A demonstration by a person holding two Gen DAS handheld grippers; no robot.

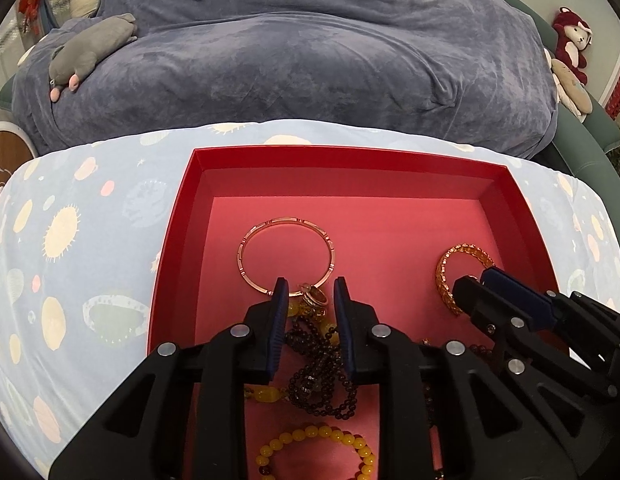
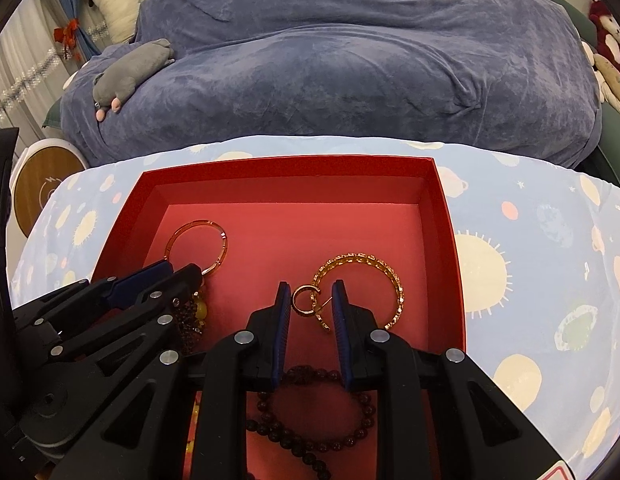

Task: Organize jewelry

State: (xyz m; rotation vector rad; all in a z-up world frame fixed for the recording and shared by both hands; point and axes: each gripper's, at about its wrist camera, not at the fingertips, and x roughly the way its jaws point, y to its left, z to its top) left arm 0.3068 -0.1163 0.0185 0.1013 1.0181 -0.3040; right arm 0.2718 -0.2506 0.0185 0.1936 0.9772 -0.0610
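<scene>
- Reaching down into the red box [image 1: 182, 216], the left gripper [image 1: 310, 290] has its jaws set narrow, with a small gold ring [image 1: 315, 300] lying between the blue pads; the pads do not press on it.
- The right gripper [image 2: 310, 294] stands the same way in the box, jaws narrow and not closed on anything, with a small ring [image 2: 303, 300] between the pads just beside the left one.
- The box sits on a pale blue cloth with planets and suns [image 2: 510, 264].
- A thin gold bangle [image 1: 288, 254] lies flat toward the box's left wall, its near edge at the left gripper's tips.
- A wide gold filigree bangle [image 2: 362, 288] lies toward the right wall, just beside the right gripper's right finger.
- A heap of dark beads [image 1: 322, 376] with some yellow beads lies under the left gripper.
- A yellow bead bracelet [image 1: 318, 452] lies at the box's near edge.
- A dark bead bracelet [image 2: 310, 412] lies under the right gripper.
- Beyond the cloth, a grey-blue blanket [image 1: 310, 60] carries a grey plush toy [image 1: 90, 48].
</scene>
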